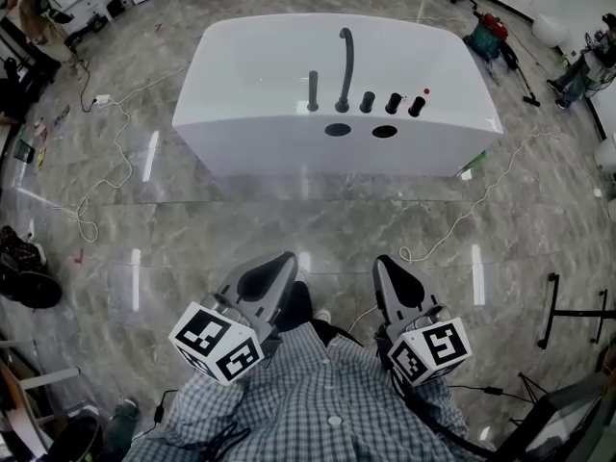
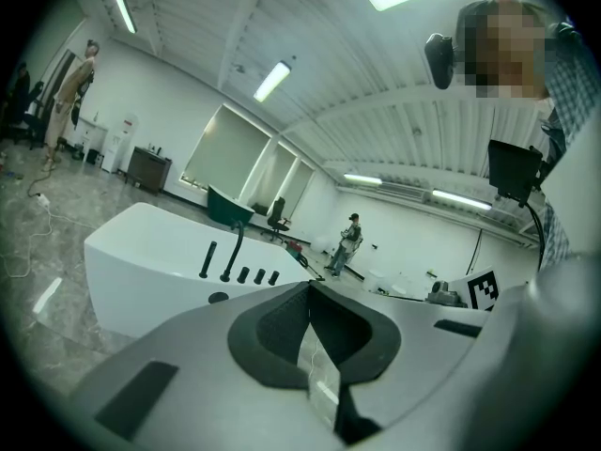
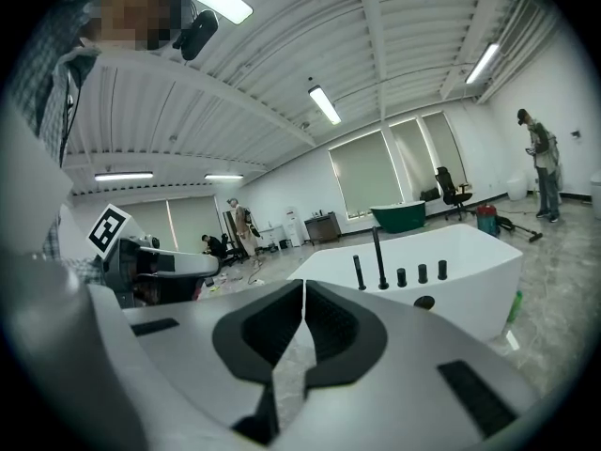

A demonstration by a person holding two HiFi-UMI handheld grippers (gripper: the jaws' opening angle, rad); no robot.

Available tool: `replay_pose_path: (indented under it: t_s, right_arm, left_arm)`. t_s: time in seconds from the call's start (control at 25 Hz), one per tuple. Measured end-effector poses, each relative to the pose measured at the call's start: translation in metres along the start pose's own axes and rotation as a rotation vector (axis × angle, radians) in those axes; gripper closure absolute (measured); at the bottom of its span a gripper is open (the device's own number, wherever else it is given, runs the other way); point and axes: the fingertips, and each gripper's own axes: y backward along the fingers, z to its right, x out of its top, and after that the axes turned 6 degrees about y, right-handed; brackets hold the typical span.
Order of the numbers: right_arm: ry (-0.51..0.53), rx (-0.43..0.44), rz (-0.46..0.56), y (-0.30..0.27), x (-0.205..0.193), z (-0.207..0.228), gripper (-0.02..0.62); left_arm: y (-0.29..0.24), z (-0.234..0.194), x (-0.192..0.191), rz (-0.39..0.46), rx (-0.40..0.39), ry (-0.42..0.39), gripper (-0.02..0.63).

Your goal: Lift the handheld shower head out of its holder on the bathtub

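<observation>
A white bathtub (image 1: pixel 289 56) stands on the marble floor, well ahead of me. On its near rim a short black upright handheld shower head (image 1: pixel 313 91) sits in its holder, left of a tall curved black spout (image 1: pixel 345 70) and three black knobs (image 1: pixel 393 103). Both grippers hang low near my body, far short of the tub. My left gripper (image 1: pixel 281 266) is shut and empty; so is my right gripper (image 1: pixel 383 268). The left gripper (image 2: pixel 310 291) view has the shower head (image 2: pixel 207 259) at the left. The right gripper (image 3: pixel 303 285) view has the shower head (image 3: pixel 359 272) right of centre.
A white cable (image 1: pixel 462 210) snakes over the floor from the tub's right corner toward my feet; another cable (image 1: pixel 96 162) lies at the left. A black stand (image 1: pixel 568 311) is at the right, bags (image 1: pixel 24 272) at the left. People (image 2: pixel 347 242) stand far off.
</observation>
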Motion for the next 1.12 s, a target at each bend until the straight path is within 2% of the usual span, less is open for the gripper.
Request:
replay_pose_path:
  t_s: [0.4, 0.68, 1.12]
  right_arm:
    - [0.014, -0.001, -0.015, -0.085, 0.031, 0.012, 0.577]
    - [0.024, 0.008, -0.020, -0.149, 0.052, 0.009, 0.577]
    - [0.038, -0.022, -0.055, -0.207, 0.060, 0.000, 0.577]
  left_arm:
    - [-0.038, -0.065, 0.053, -0.001, 0.003, -0.022, 0.604]
    - [-0.047, -0.119, 0.095, 0.026, 0.018, -0.010, 0.604]
    - [-0.055, -0.179, 0.122, 0.033, 0.010, 0.020, 0.604]
